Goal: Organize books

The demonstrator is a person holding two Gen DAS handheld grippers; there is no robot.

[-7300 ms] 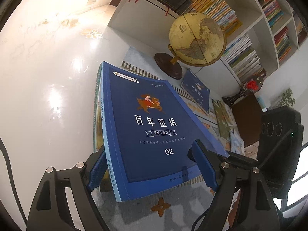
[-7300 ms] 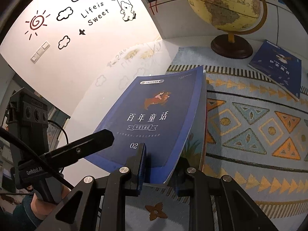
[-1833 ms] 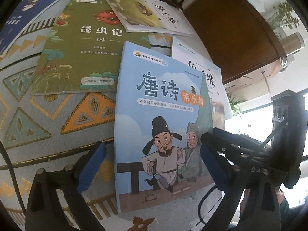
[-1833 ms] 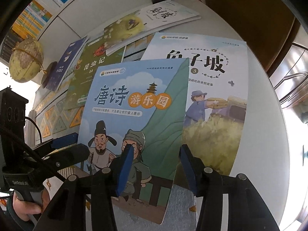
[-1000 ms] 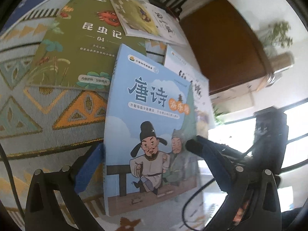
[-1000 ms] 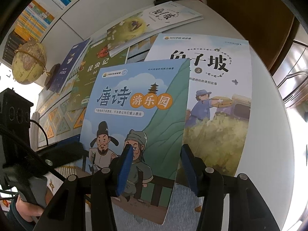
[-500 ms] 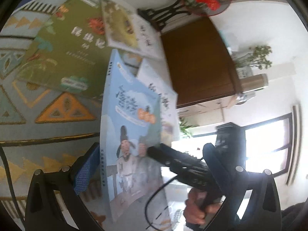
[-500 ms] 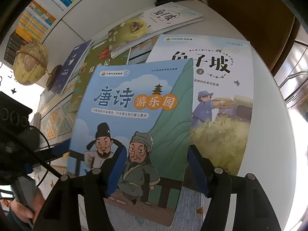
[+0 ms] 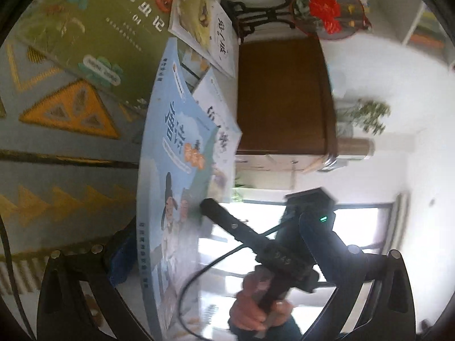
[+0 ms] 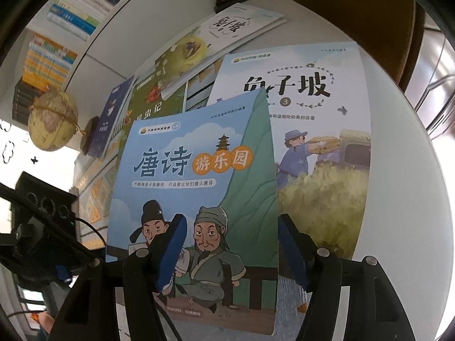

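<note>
Right wrist: jaws apart, perhaps touching light-blue book (image 10: 196,187).

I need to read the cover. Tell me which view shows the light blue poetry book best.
Right wrist view: the light blue poetry book faces the camera, sharp. Left wrist view catches it edge-on, tilted and blurred.

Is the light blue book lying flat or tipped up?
Tipped up: the light blue book stands on edge above the rug.

Light-blue book (image 10: 196,187) tilted up, overlapping white book (image 10: 315,119).
</note>
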